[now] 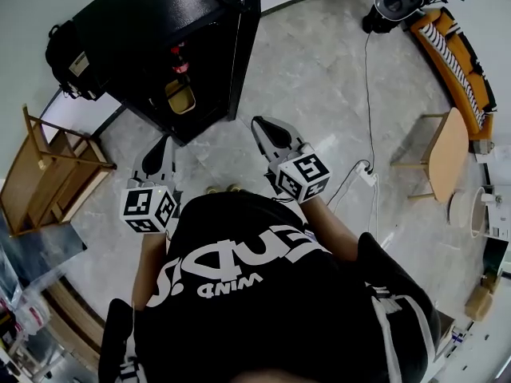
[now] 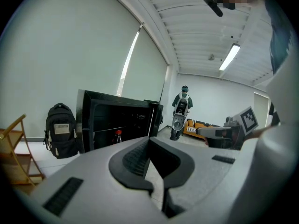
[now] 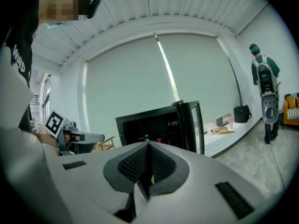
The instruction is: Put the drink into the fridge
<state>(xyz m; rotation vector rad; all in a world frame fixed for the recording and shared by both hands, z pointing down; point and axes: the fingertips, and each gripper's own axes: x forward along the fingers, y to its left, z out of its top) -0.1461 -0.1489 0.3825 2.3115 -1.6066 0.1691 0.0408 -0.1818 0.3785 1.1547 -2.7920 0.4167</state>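
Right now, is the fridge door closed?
No, the fridge door stands open, with a red-capped bottle visible inside.

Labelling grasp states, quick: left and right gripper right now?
Left gripper: shut, jaws together, holding nothing.
Right gripper: shut, jaws together, holding nothing.

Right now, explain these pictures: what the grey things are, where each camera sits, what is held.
A person holds two hand tools, each a two-jaw gripper. The head view looks down from the person's head: left gripper, right gripper, both pointing toward a black fridge with its door open. The other two views ride on the grippers and look along their jaws. Both pairs of jaws are shut, with nothing between them. A red-capped bottle stands inside the fridge.
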